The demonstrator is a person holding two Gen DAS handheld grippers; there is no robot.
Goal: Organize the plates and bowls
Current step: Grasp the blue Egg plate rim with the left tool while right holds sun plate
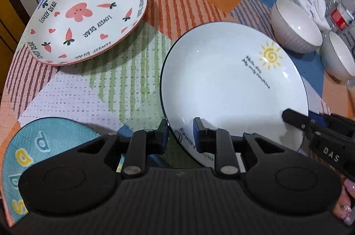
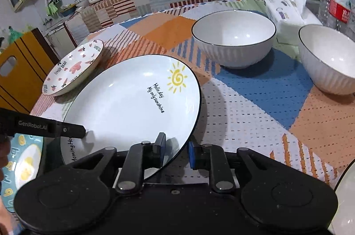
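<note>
Both grippers, left gripper [image 1: 180,135] and right gripper [image 2: 176,151], straddle the sun plate [image 1: 221,79] rim, fingers open; close both evenly before lifting level.

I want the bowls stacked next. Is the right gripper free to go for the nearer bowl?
Probably not yet: the right gripper straddles the sun plate's rim, as does the left gripper. Beyond that, the cloth up to the bowl looks unobstructed.

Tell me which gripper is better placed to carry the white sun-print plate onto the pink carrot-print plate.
Probably the left gripper: it straddles the white sun-print plate rim on the side facing the pink carrot-print plate. The right gripper straddles the far side.
</note>
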